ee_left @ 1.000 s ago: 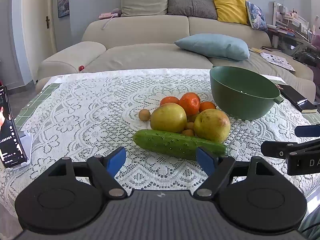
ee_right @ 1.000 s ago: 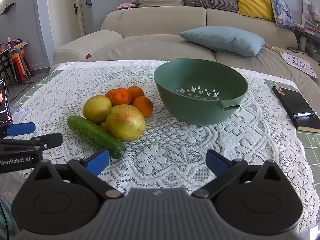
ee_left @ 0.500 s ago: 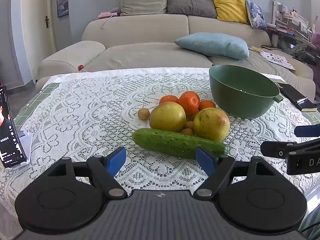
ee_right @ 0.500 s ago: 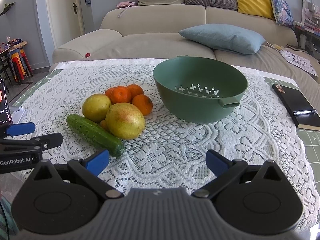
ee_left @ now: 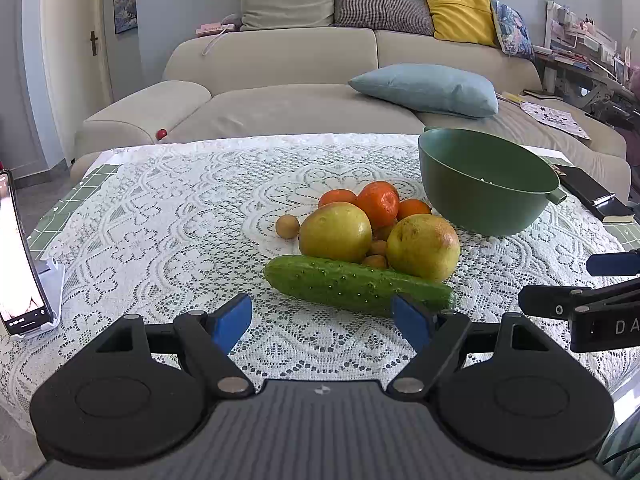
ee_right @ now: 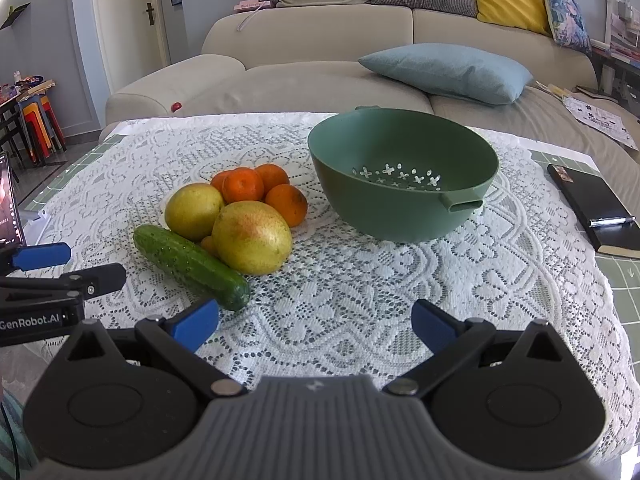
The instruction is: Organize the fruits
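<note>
On the lace tablecloth (ee_right: 360,288), a heap of fruit sits left of a green colander bowl (ee_right: 404,200), close to it but not touching. The heap holds 2 yellow-green apples (ee_right: 251,237), one (ee_left: 335,231) to the left and one (ee_left: 423,247) to the right in the left wrist view, with several oranges (ee_right: 244,185) behind them and small brown fruits (ee_left: 377,248) tucked between. 1 small brown fruit (ee_left: 287,226) lies just left of the heap. A cucumber (ee_left: 356,285) lies along the near side, touching the right apple. The bowl stands upright with cross-shaped holes in its bottom and nothing visible inside. The left gripper (ee_left: 322,322) hovers just short of the cucumber with its blue fingers (ee_left: 232,322) spread wide and nothing between them. The right gripper (ee_right: 316,326) hangs over bare lace nearer the bowl, likewise spread and holding nothing. A phone (ee_left: 20,256) stands at the table's left edge, a black notebook (ee_right: 596,208) with a pen lies at the right, and a sofa (ee_right: 320,60) with cushions stands behind.
</note>
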A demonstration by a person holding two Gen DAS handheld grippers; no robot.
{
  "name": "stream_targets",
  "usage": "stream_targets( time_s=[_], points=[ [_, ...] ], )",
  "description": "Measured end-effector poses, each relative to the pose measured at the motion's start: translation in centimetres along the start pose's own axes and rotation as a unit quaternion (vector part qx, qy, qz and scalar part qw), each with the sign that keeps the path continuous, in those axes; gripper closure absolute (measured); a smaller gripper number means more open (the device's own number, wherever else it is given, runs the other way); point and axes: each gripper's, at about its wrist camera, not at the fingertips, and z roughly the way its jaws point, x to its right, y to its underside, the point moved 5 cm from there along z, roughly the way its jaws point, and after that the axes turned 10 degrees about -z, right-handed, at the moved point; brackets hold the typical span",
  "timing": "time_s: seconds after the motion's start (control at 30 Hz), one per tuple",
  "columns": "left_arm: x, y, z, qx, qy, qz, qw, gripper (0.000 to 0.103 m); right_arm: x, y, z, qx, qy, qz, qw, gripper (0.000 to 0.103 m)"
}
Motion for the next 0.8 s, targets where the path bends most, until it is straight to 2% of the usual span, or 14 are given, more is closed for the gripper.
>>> stream_targets(
  time_s=[0.37,0.5,0.6,0.8],
  points=[
    [0.0,0.0,0.0,0.001,0.001,0.0,1.0,0.01,0.0,0.1,0.2,0.0,-0.004,0.001,1.0,0.004],
    [-0.3,-0.1,-0.1,0.005,0.018,-0.012,0.9997,0.01,-0.1,0.1,-0.2,0.037,-0.028,-0.001,0.999,0.004],
    [-0.5,-0.4,0.0,0.009,0.045,-0.027,0.9986,0.016,-0.2,-0.1,-0.3,0.067,-0.037,-0.012,0.997,0.004],
    [-0.4,-0.4,1.0,-0.006,0.062,-0.039,0.9973,0.026,-0.5,-0.5,0.8,0.071,-0.061,-0.013,0.996,0.005]
  ],
)
